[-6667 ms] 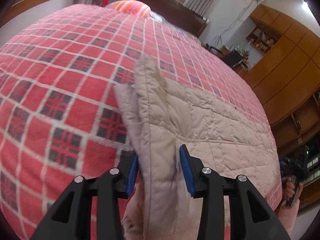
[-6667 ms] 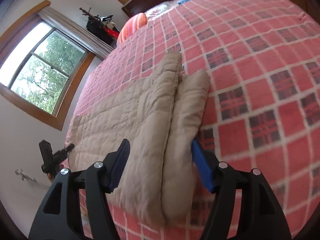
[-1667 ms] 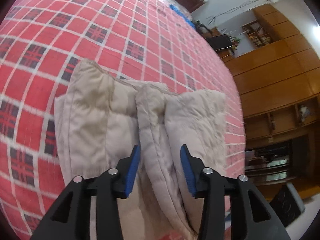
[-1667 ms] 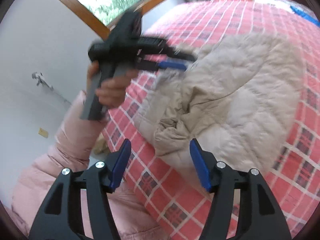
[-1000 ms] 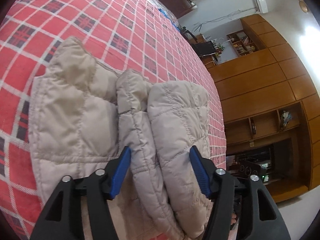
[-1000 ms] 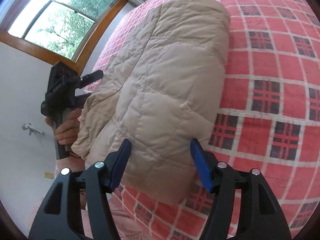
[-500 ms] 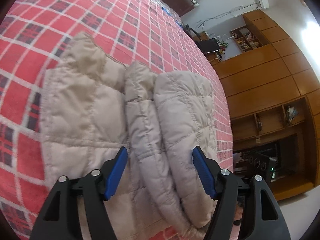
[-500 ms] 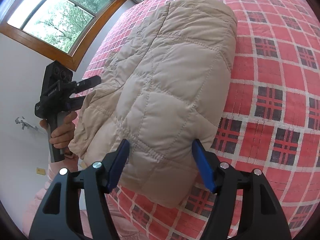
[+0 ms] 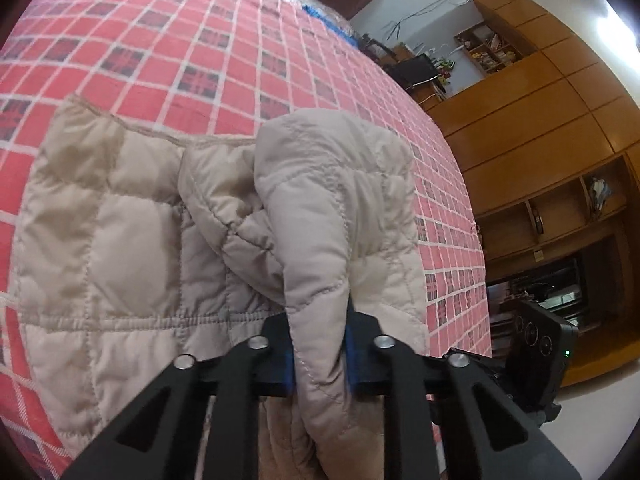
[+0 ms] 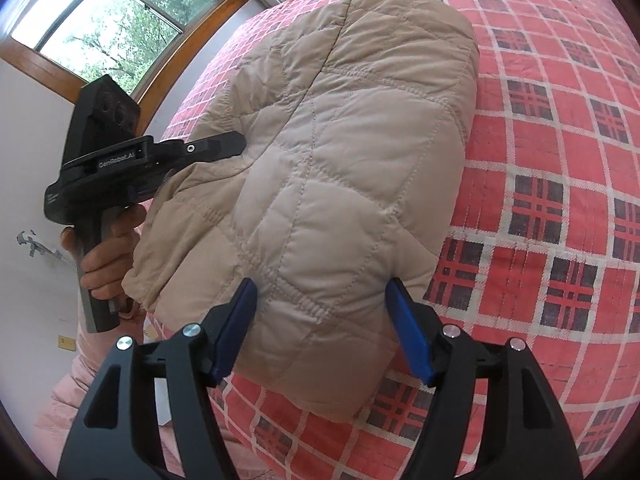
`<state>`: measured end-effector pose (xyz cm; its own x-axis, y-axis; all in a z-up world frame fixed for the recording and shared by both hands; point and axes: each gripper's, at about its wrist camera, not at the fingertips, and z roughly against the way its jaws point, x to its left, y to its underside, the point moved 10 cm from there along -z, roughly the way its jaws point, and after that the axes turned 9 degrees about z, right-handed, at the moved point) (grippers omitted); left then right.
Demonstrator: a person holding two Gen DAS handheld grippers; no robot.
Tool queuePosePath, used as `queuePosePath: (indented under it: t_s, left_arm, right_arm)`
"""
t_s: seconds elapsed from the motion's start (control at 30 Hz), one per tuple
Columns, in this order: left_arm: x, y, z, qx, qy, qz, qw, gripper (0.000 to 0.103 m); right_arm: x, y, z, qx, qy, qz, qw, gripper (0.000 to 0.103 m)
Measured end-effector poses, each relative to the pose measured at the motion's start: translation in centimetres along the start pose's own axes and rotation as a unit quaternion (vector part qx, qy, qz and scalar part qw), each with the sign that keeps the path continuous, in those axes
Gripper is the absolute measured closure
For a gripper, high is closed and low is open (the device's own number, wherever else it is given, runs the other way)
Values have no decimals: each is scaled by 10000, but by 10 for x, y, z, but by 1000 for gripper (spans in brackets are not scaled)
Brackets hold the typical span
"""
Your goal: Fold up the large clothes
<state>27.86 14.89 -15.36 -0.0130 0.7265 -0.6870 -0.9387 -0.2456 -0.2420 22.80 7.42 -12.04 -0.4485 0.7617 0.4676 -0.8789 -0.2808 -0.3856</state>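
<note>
Left gripper [image 9: 319,354] clamped on a fold of the beige quilted jacket [image 9: 200,240]; right gripper [image 10: 324,330] spread wide, jacket bundle between its fingers, on the plaid bed [image 10: 560,200].

1. Quilted jacket [image 9: 132,248]: beige padded cloth, matt with a faint sheen, stitched into puffy squares, soft creases.
2. Bed cover [image 9: 168,52]: woven cloth, red plaid with white lines and dark checks, matt, slightly fuzzy.
3. Left gripper [image 9: 318,354]: matt black plastic arms, blue pads that look rubbery, shiny metal screw heads; clamped on a jacket fold.
4. Right gripper [image 10: 322,330]: same matt black plastic, smooth blue pads, bright metal screws; jaws apart over the jacket.
5. Cabinets [image 9: 532,120] at 2 o'clock, left wrist view: wood, orange-brown, semi-gloss.
6. Window frame [image 10: 36,68] at 10 o'clock, right wrist view: varnished wood, clear glass.
7. Sleeve [image 10: 64,400]: pink puffy cloth, matt.
</note>
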Motion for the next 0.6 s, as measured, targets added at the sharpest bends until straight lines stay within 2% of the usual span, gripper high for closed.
queuePosePath:
  t_s: [0.17, 0.27, 0.47, 0.6]
  left_arm:
    - [-9, 5, 29, -212, 245, -198, 9993, 91]
    - [-9, 4, 52, -357, 361, -309, 9982, 91]
    - [11, 2, 94, -628, 539, -297, 9961, 91]
    - [32, 1, 110, -711, 473, -208, 9961, 91]
  right_arm:
    - [7, 0, 14, -179, -357, -151, 9991, 35]
    - [7, 3, 18, -210, -391, -230, 9987, 34]
    - [24, 28, -7, 259, -743, -289, 9965, 33]
    - [55, 27, -19, 394, -1106, -149, 9930, 47]
